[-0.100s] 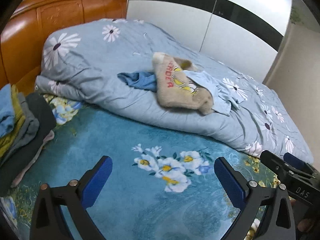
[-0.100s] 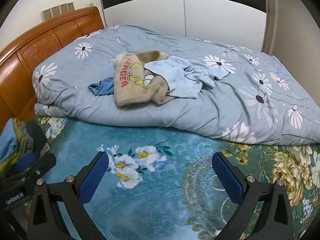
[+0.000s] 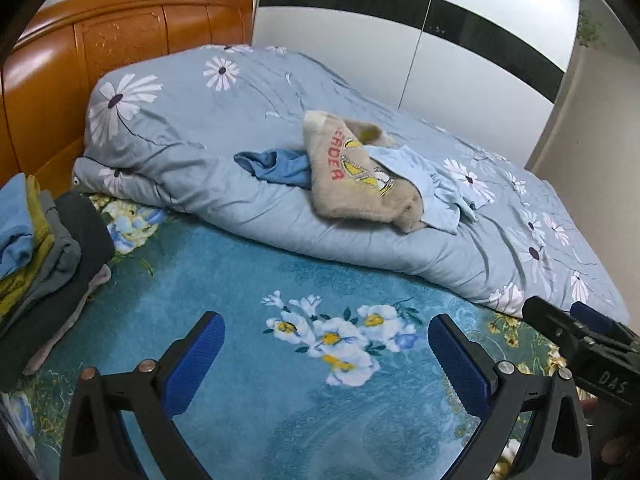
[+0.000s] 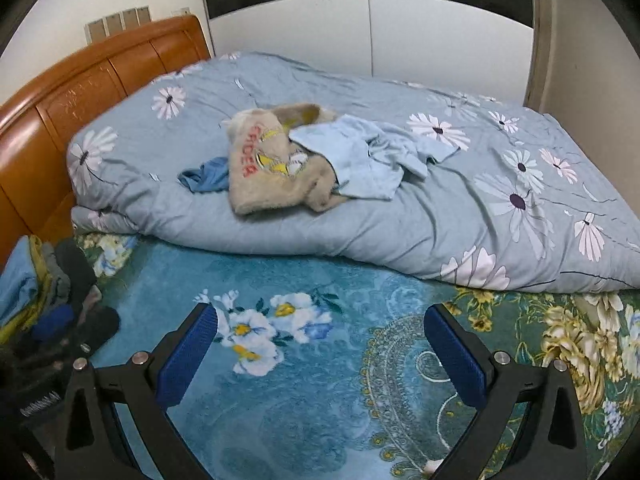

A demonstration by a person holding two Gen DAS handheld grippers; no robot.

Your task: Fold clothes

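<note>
Behind, a daisy-print duvet [image 4: 400,208] covers the floral bedsheet [image 4: 304,392] by wardrobes [image 4: 360,32].

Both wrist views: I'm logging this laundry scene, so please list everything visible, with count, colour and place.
Beige sweater: one, red lettering, atop the quilt.
Light blue shirt: one, overlapping the sweater's right side.
Dark blue garment: one, at the sweater's left edge.
Folded pile: several pieces, blue, olive, grey, black, left bed edge.
Quilt: one, grey-blue with daisies.
Bedsheet: one, teal floral.
Headboard: orange wood.
Wardrobe: white, black band.
Left gripper: open, empty.
Right gripper: open, empty.
</note>
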